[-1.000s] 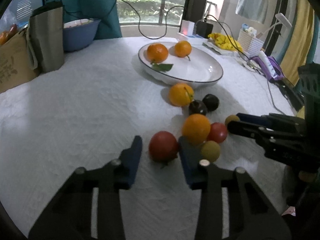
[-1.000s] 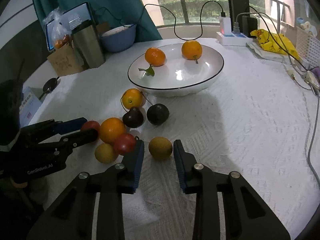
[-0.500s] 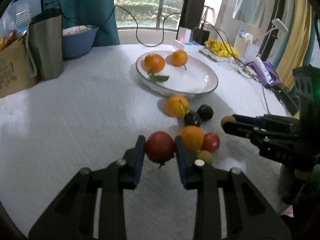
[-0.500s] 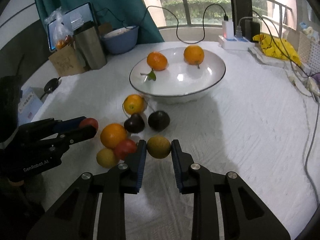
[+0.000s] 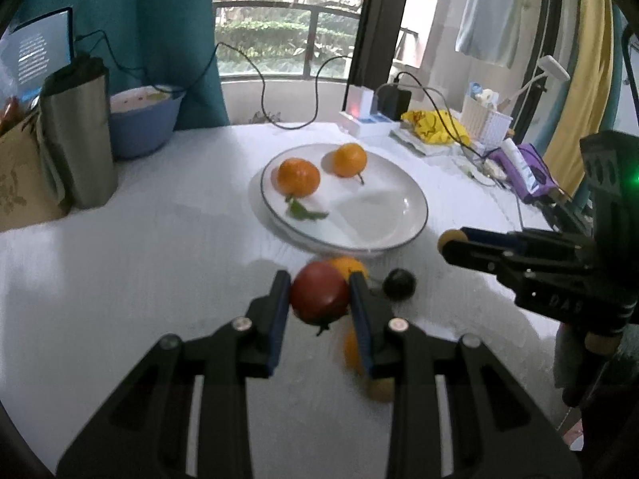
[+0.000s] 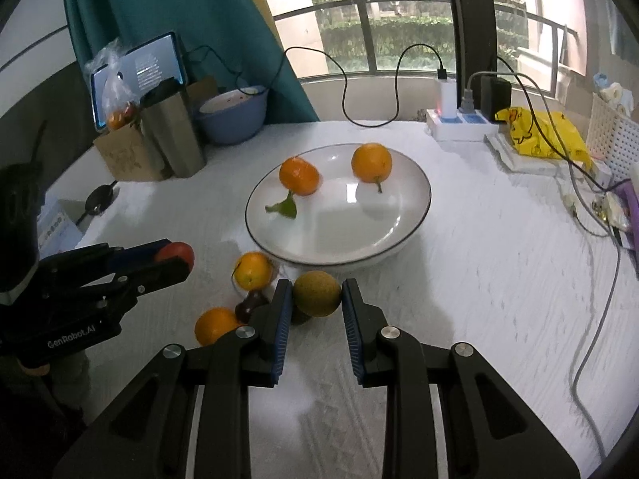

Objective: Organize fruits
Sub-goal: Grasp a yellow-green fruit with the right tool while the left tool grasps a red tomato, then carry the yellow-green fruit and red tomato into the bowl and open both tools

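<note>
My left gripper [image 5: 319, 299] is shut on a red tomato [image 5: 318, 297] and holds it above the table, short of the white plate [image 5: 403, 223]. My right gripper [image 6: 313, 299] is shut on a yellow-brown round fruit [image 6: 317, 293], also lifted, near the plate's front rim [image 6: 339, 263]. Two oranges [image 6: 299, 177] [image 6: 371, 163] and a green leaf [image 6: 284, 208] lie in the plate. On the cloth below are an orange [image 6: 252, 270], another orange [image 6: 215, 325] and a dark fruit [image 6: 249, 305]. A dark fruit [image 5: 399, 284] shows in the left wrist view.
A steel cup [image 6: 173, 131], a blue bowl [image 6: 233, 117], a paper bag [image 6: 127, 153] and a tablet [image 6: 137, 74] stand at the back left. A power strip [image 6: 459, 123], cables [image 6: 591, 215], a yellow bag [image 6: 539, 133] and a white basket [image 6: 611, 135] are at the right.
Both grippers closed on their fruits, lifted them off the cloth and moved forward toward the plate. The fruits left on the cloth now lie below and behind the fingers.
</note>
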A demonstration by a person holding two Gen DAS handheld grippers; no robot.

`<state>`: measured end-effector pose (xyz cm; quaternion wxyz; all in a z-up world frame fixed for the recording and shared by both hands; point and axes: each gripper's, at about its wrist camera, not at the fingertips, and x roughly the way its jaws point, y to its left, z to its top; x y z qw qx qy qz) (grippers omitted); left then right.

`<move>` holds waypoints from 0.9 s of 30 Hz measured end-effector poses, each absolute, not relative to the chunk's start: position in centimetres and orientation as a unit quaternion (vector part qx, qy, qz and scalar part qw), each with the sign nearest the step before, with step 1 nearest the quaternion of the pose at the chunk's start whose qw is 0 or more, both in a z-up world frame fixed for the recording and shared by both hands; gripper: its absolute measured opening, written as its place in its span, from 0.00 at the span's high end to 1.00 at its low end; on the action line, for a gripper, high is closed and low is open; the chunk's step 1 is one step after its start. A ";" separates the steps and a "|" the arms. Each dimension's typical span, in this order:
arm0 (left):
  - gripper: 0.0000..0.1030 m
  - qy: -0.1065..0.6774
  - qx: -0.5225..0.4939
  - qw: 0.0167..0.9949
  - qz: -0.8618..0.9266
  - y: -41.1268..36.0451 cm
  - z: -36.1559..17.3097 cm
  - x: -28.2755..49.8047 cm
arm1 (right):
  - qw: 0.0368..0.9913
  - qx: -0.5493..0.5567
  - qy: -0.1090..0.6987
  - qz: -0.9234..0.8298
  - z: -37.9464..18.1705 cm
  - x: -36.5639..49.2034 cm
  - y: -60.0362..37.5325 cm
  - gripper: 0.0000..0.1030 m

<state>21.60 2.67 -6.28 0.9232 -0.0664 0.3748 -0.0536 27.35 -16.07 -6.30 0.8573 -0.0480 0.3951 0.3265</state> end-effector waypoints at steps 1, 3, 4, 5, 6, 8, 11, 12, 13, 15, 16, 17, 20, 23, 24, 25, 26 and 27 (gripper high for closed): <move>0.70 0.373 -0.066 0.924 -0.055 2.6 -6.1 21.8 | 0.858 -0.048 0.394 0.327 -6.2 27.6 -16.0 0.73; 0.70 0.371 -0.062 0.925 -0.059 2.4 -5.9 22.5 | 0.859 -0.046 0.391 0.327 -6.0 28.1 -16.0 0.73; 0.70 0.370 -0.061 0.925 -0.062 2.3 -5.9 22.9 | 0.859 -0.045 0.390 0.327 -5.9 28.5 -15.9 0.73; 0.70 0.370 -0.060 0.925 -0.064 2.2 -5.9 23.2 | 0.860 -0.044 0.390 0.327 -6.0 28.7 -15.9 0.73; 0.70 0.370 -0.058 0.925 -0.065 2.2 -5.9 23.5 | 0.860 -0.044 0.390 0.327 -6.0 29.1 -15.9 0.73; 0.70 0.371 -0.058 0.925 -0.067 2.0 -5.9 24.2 | 0.860 -0.043 0.389 0.326 -6.0 29.8 -15.8 0.73; 0.70 0.370 -0.057 0.924 -0.071 1.8 -5.8 25.3 | 0.861 -0.043 0.389 0.326 -6.0 30.1 -15.7 0.73; 0.70 0.370 -0.057 0.924 -0.073 1.8 -5.9 25.5 | 0.860 -0.042 0.389 0.326 -6.0 30.5 -15.7 0.73; 0.70 0.370 -0.057 0.924 -0.075 1.8 -5.9 25.9 | 0.860 -0.042 0.389 0.326 -6.0 30.9 -15.7 0.73; 0.70 0.371 -0.056 0.924 -0.076 1.7 -6.1 26.6 | 0.860 -0.040 0.390 0.326 -6.1 31.8 -15.6 0.73; 0.70 0.372 -0.054 0.923 -0.077 1.6 -6.2 27.1 | 0.860 -0.040 0.390 0.326 -6.1 32.2 -15.5 0.73; 0.70 0.372 -0.053 0.923 -0.078 1.5 -6.2 27.5 | 0.860 -0.040 0.390 0.326 -6.1 32.7 -15.5 0.73; 0.70 0.375 -0.051 0.922 -0.083 1.4 -6.5 28.9 | 0.860 -0.040 0.391 0.325 -6.4 33.9 -15.3 0.73; 0.70 0.377 -0.048 0.921 -0.088 1.1 -6.7 30.1 | 0.860 -0.041 0.393 0.322 -6.8 34.7 -15.2 0.73; 0.70 0.378 -0.048 0.920 -0.089 1.0 -6.8 30.5 | 0.860 -0.042 0.395 0.320 -6.9 35.0 -15.1 0.73; 0.70 0.379 -0.048 0.920 -0.091 0.9 -6.9 31.0 | 0.860 -0.043 0.395 0.320 -6.9 35.1 -15.1 0.73; 0.70 0.380 -0.047 0.919 -0.092 0.7 -7.0 31.5 | 0.860 -0.046 0.396 0.319 -7.0 35.5 -14.9 0.73; 0.70 0.381 -0.046 0.919 -0.093 0.6 -7.1 31.9 | 0.860 -0.048 0.396 0.319 -7.1 35.7 -14.8 0.73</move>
